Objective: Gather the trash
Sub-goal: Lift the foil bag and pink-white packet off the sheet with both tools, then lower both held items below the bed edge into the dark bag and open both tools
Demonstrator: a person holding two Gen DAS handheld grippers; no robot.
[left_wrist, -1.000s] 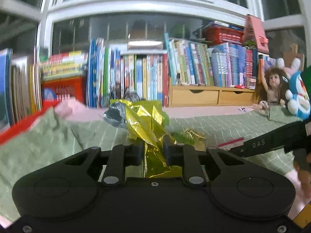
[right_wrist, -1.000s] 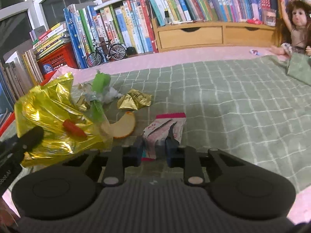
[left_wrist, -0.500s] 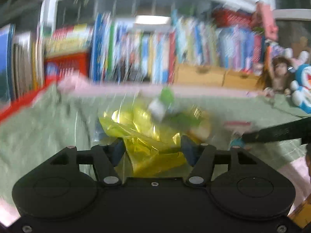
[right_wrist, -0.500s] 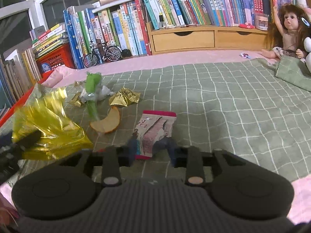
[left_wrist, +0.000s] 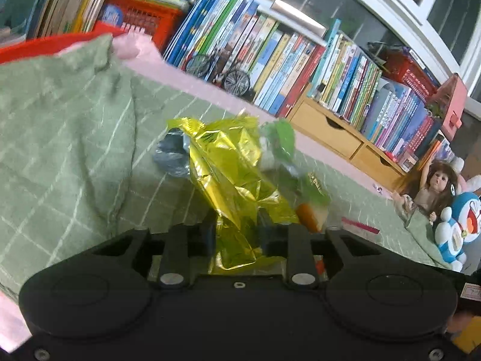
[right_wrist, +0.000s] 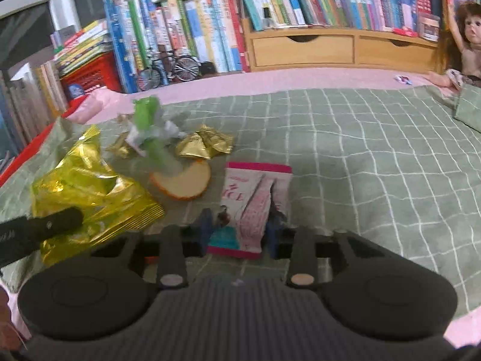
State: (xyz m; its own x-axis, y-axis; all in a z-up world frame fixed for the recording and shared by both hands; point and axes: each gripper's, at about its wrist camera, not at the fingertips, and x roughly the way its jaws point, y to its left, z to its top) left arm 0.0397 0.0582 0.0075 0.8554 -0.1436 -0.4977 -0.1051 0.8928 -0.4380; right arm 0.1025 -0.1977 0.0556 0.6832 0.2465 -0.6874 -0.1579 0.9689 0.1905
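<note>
**Trash pickup: gripper status**

Left gripper [left_wrist: 237, 225]: closed on gold bag [left_wrist: 231, 174], pinched between fingers; right view only: bag low over blanket [right_wrist: 360, 150]. Right gripper [right_wrist: 240, 231]: part open, straddling pink packet [right_wrist: 255, 204]; contact unclear. Ahead-left, right view: bread slice [right_wrist: 183, 180], foil wrapper [right_wrist: 204, 146].

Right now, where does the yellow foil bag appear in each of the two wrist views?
Left wrist: yellow foil bag at centre, between the left gripper fingers.
Right wrist: lower left, beside the bread slice.
Shared landmark: toy bicycle before the books.
</note>
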